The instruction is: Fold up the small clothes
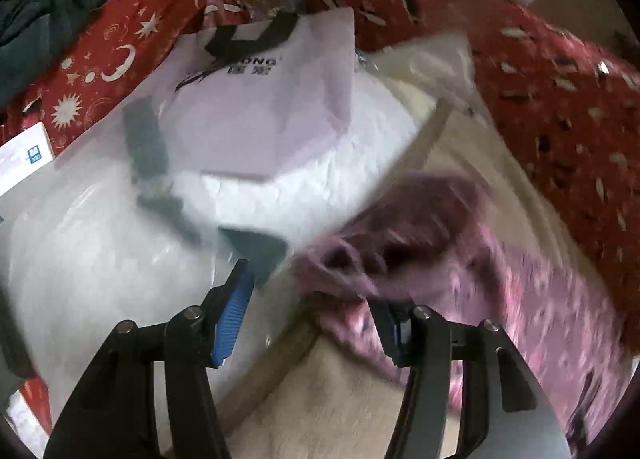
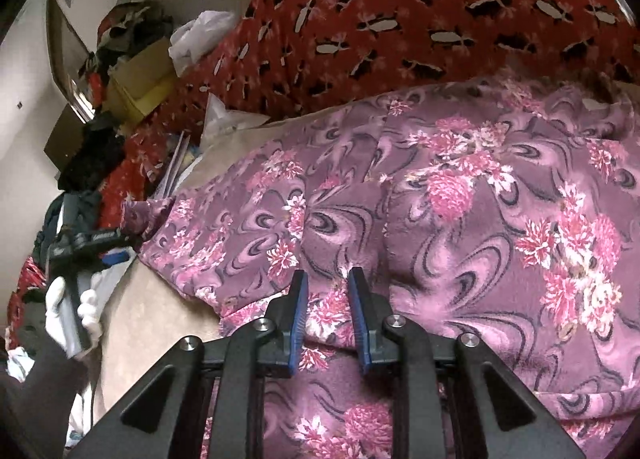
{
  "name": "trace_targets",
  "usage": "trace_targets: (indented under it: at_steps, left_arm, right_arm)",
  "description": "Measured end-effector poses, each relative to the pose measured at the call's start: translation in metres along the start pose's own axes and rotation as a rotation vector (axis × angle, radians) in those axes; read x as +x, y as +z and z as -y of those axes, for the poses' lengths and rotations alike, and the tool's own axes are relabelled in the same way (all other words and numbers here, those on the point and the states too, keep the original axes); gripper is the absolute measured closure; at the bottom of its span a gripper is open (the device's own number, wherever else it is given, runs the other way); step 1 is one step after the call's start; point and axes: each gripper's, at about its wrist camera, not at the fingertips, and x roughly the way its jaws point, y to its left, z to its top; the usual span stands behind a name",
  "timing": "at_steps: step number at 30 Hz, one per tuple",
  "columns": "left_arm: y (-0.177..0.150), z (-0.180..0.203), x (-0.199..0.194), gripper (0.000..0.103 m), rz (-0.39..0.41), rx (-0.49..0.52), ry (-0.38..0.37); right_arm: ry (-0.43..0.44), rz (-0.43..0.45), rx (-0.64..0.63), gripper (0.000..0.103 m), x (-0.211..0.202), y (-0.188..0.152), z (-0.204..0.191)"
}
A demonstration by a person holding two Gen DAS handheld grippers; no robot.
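Fabric: purple-pink floral garment (image 2: 440, 187), soft fleece-like cloth, fills centre and right of the right wrist view; lies spread on a beige blanket (image 2: 160, 311).
Fold state: one side looks turned over, a crease running down the middle; the piece is not yet compact. Judged partly folded, with further folds left.
Sleeve end: garment's edge (image 1: 400, 227) sits lower right of the blurred left wrist view.
Right gripper (image 2: 328, 319): jaws a little apart, hovering above the cloth, nothing clamped.
Left gripper (image 1: 316, 319): jaws apart, its right finger touching the cloth edge, no grip visible.
Gloved hand (image 2: 72, 311): lower left, holding the left tool.
Surroundings: white bag (image 1: 260, 99), red patterned bedding (image 2: 400, 19).
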Motion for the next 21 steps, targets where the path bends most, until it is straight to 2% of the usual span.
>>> trace_targets:
  at_steps: [2,3,4,5,6,8,15,21]
  left_arm:
    - [0.009,0.002,0.011,0.048,-0.024,-0.019,-0.015]
    - [0.012,0.001,0.014,0.052,-0.040,-0.038,-0.023]
    - [0.015,-0.002,0.020,0.060,-0.060,-0.073,-0.046]
    - [0.016,-0.004,0.024,0.084,-0.084,-0.098,-0.071]
    - [0.017,-0.006,0.027,0.094,-0.112,-0.126,-0.112]
    - [0.017,-0.008,0.020,0.095,-0.105,-0.164,-0.125]
    - [0.011,0.001,-0.025,0.095,-0.099,-0.207,-0.288]
    - [-0.005,0.050,-0.080,0.095,-0.086,-0.114,-0.382]
  right_arm:
    - [0.009,0.002,0.006,0.080,0.000,0.000,0.002]
    - [0.014,0.003,0.008,0.080,-0.001,0.000,0.003]
    - [0.019,0.004,0.011,0.080,-0.001,0.000,0.004]
    - [0.027,0.006,0.016,0.080,-0.001,0.000,0.006]
    - [0.032,0.007,0.020,0.080,-0.002,-0.001,0.006]
    - [0.040,0.008,0.026,0.080,-0.002,-0.001,0.008]
    - [0.041,-0.004,0.037,0.080,-0.003,0.001,0.008]
    - [-0.003,-0.037,0.034,0.080,-0.019,0.007,0.004]
